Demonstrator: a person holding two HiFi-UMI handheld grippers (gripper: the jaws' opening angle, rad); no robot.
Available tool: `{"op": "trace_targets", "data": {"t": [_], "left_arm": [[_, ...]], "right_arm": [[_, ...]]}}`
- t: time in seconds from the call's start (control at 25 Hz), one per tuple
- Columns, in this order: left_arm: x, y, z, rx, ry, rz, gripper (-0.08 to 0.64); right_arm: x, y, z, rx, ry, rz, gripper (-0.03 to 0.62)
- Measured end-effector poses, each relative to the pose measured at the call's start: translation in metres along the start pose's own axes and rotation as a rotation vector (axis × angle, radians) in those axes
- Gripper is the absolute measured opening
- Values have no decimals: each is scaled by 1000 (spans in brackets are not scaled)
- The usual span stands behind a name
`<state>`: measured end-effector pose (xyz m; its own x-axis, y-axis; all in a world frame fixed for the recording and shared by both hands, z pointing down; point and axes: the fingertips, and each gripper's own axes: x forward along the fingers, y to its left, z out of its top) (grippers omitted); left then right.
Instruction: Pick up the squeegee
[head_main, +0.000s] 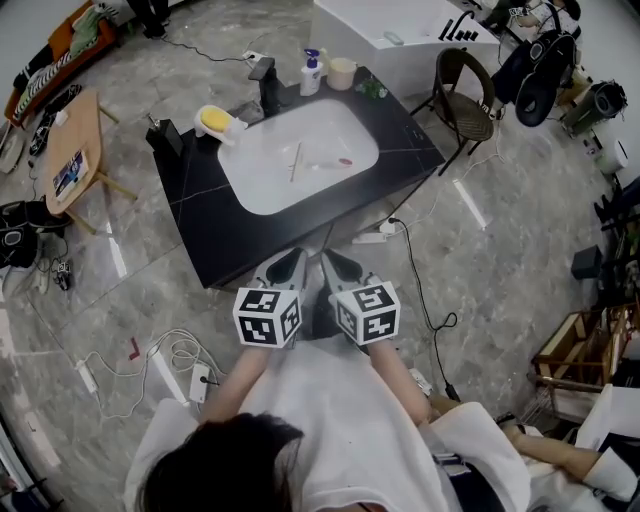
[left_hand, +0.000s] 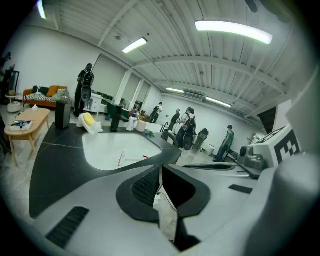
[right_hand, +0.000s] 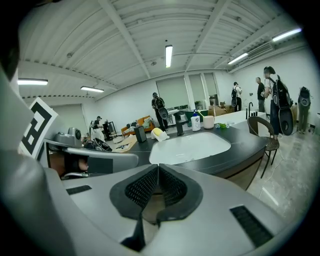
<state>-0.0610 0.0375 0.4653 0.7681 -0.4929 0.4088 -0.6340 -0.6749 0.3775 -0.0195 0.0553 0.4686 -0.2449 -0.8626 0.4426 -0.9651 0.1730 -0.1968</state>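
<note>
The squeegee is hard to make out. It is probably the slim pale stick lying in the white basin of the dark tabletop, with a small red bit beside it. In the left gripper view it shows only as a thin line. In the right gripper view the basin is washed out and no stick can be told apart. The person's hands are hidden behind the marker cubes.

The left tongs are closed at their tips, with nothing between the pads. The right tongs are closed and empty as well. Both hang side by side off the near edge of the tabletop, over the floor, and point toward the basin. The squeegee lies well apart from them, ahead in the middle of the basin, touching neither.
</note>
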Motion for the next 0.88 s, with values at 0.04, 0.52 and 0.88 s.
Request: {"op": "trace_targets", "data": {"t": [0.04, 0.52, 0.88], "left_arm": [[4, 0, 1, -1, 1, 4, 40], [58, 22, 34, -38, -2, 82, 40], [105, 28, 59, -18, 10, 141, 40]], "right_arm": [[2, -6, 2, 0, 1, -3, 28], [43, -64, 41, -30, 13, -2, 28], [78, -104, 59, -55, 39, 64, 28]]}}
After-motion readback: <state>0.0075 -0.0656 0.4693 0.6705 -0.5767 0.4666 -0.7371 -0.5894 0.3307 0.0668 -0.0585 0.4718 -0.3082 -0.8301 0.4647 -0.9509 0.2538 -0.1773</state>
